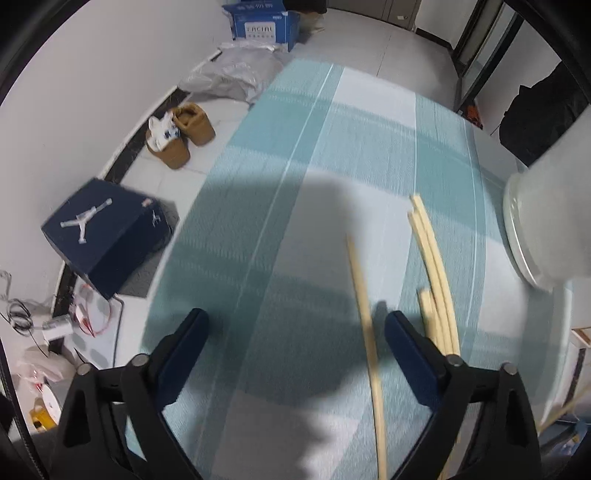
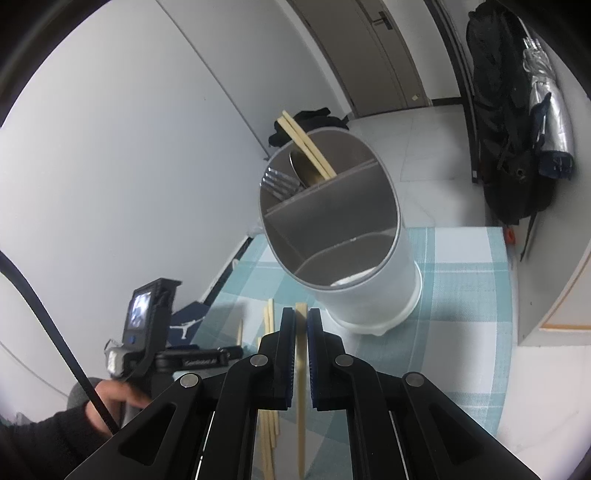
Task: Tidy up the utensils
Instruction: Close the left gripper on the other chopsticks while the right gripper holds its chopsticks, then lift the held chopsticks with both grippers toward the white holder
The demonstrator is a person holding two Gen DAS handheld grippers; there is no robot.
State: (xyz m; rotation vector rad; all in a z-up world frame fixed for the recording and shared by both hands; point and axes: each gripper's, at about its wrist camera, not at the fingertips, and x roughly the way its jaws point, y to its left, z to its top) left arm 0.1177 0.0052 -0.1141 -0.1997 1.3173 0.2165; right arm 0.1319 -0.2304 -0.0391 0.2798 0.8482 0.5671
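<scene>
My right gripper [image 2: 301,319] is shut on a pale wooden chopstick [image 2: 301,406], just in front of a white utensil holder [image 2: 369,295]. The holder has a divider; its far compartment holds two chopsticks [image 2: 308,147], a fork [image 2: 279,181] and a spoon [image 2: 303,166]. My left gripper [image 1: 295,325] is open and empty above the checked teal tablecloth [image 1: 351,147]. One chopstick [image 1: 365,325] lies between its fingers. A bundle of several chopsticks [image 1: 436,280] lies just right of it, also showing in the right wrist view [image 2: 269,369]. The holder's base [image 1: 532,229] is at the right.
On the floor left of the table are a dark blue shoebox [image 1: 107,229], brown slippers [image 1: 184,129], plastic bags [image 1: 229,74] and a blue carton [image 1: 262,22]. A black backpack [image 2: 513,147] hangs at the far right. The left hand with its gripper handle [image 2: 147,332] is at the lower left.
</scene>
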